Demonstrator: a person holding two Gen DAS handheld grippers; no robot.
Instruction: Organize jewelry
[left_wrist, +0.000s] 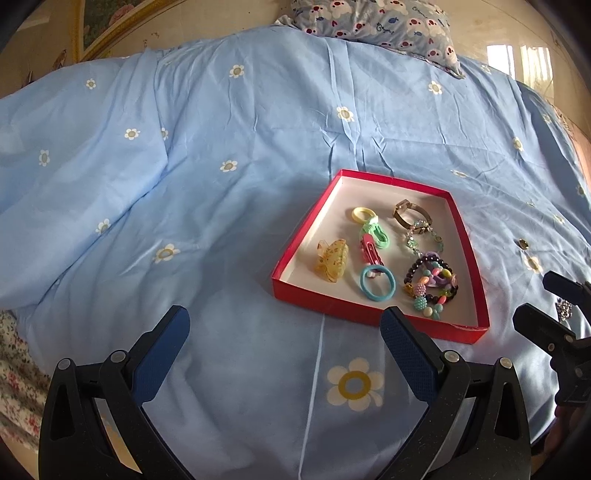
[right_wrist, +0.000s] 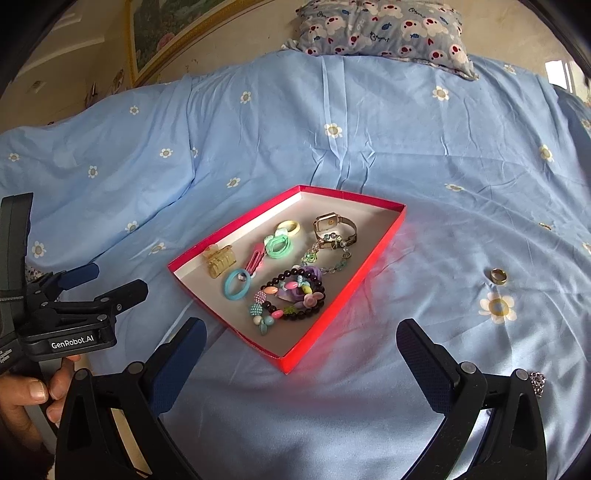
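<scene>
On the blue bedspread (left_wrist: 240, 155), left view, the left gripper (left_wrist: 284, 350) hangs spread and empty; the red tray (left_wrist: 369, 317) of trinkets lies at one o'clock. Right view: the right gripper (right_wrist: 301, 363) gapes empty, tray at twelve, ring (right_wrist: 498, 276) at two o'clock.

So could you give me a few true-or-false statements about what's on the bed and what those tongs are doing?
1. The red box lies on the blue bedsheet. True.
2. The gold ring is inside the box. False: it lies on the sheet, right of the box.
3. The right tongs grip a bracelet. False: they are open and hold nothing.
4. The left tongs are open and hold nothing. True.
5. The watch is in the box's far end. True.
</scene>
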